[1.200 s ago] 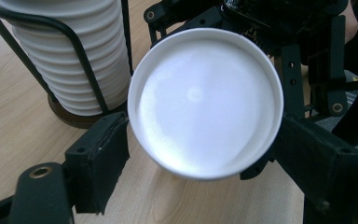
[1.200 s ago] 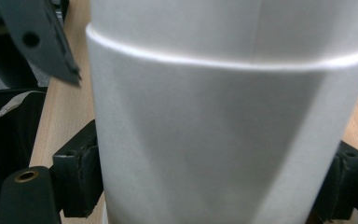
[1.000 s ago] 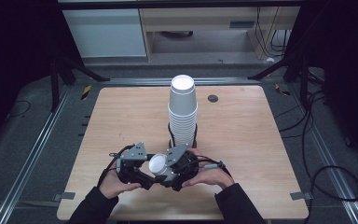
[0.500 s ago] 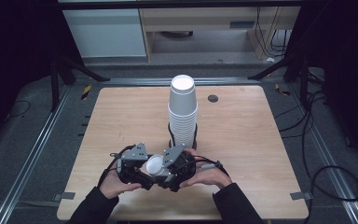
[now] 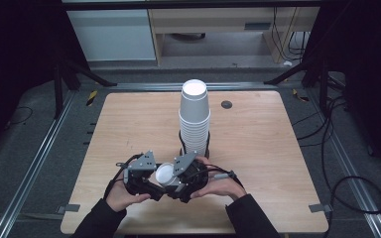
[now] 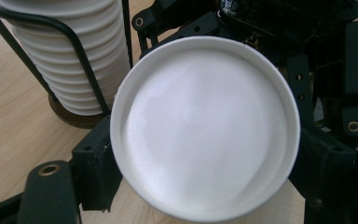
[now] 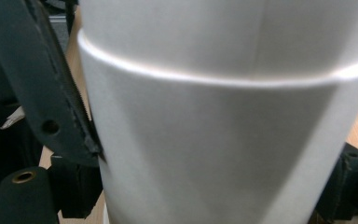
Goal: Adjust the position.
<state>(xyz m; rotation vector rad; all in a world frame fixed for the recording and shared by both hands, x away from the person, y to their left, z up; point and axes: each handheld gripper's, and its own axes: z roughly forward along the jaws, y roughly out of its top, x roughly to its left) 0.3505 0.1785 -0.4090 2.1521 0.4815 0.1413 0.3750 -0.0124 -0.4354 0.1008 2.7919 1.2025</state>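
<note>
White cup [image 6: 205,128] sits between both grippers' jaws, apparently clamped.

Both forearms wear dark, near-black long sleeves [image 5: 250,215] ending at the wrists, the hands bare beyond the cuffs. The left tongs [image 5: 151,181] and right tongs [image 5: 176,178] are matte black frames, each topped by a grey three-cornered plate [image 5: 143,162]. Thin black cables [image 5: 116,171] loop from their bodies. Close up, the black jaw links carry brass-coloured eyelets [image 6: 49,169] and small round holes [image 7: 50,126], and one jaw's inner edge is finely toothed, running toward 5 o'clock.
</note>
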